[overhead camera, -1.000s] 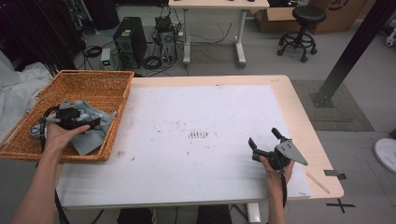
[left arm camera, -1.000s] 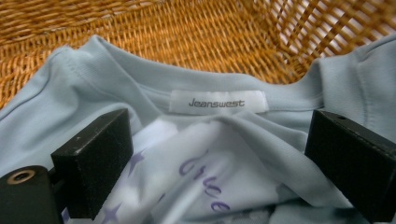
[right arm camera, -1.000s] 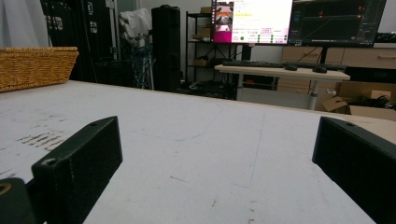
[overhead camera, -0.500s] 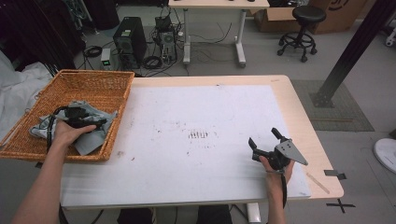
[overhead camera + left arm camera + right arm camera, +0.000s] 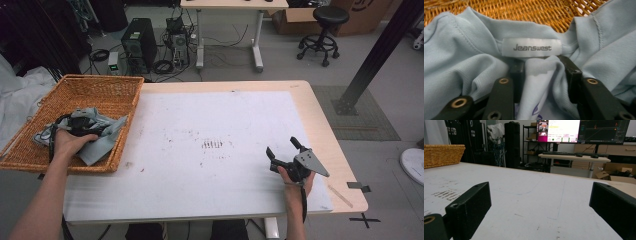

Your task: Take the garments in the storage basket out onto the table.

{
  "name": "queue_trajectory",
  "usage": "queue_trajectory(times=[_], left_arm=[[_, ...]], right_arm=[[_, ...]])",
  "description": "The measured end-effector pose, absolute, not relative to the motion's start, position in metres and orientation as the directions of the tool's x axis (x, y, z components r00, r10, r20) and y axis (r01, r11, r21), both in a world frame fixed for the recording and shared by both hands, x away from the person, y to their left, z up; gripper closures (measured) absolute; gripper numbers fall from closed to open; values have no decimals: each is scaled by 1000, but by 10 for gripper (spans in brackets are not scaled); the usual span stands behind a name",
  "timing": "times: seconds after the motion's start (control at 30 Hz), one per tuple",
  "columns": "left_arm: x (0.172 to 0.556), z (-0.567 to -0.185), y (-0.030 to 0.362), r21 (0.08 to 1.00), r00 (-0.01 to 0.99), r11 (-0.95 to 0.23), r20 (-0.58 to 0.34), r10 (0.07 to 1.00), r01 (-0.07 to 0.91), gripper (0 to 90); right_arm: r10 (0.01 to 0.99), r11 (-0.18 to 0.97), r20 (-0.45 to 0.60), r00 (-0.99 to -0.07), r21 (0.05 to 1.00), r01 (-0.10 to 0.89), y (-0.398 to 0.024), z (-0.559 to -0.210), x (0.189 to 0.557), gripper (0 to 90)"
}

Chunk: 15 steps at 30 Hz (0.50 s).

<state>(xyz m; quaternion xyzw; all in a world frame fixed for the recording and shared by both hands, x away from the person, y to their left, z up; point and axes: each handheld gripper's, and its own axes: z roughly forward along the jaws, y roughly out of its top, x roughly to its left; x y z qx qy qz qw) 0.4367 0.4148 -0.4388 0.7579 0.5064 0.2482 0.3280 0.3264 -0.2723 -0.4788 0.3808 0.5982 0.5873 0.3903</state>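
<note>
The pale blue knit cotton T-shirt lies crumpled inside the woven orange wicker basket, which sits on the left end of the white-topped tabletop.

The left forearm reaches up from the near edge into the basket, its hand laid over the left gripper, which is pressed down into the shirt. Its fingers have just been closing and now pinch a raised fold of the shirt's fabric between them, just below the white neck label printed "Jeanswest".

Well away from the basket, near the right front corner of the tabletop, the right hand holds the right gripper low and level over the surface, pointing toward the far left. Its fingers stand wide apart with nothing between them.
</note>
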Motion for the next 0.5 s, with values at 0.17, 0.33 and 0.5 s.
queue_trajectory(times=[0.17,0.33,0.5], left_arm=[[438,-437,418,747,355,-253,24,935,615,713],[440,-432,418,732,330,-231,8,944,641,767],[441,-428,419,733,326,-230,12,945,640,779]], right_arm=[[914,20,-20,-405,1000,-3,-272,-479,326,36],[913,22,-22,-407,1000,-5,-272,-479,326,34],[913,20,-19,-407,1000,-3,-272,-479,326,32]])
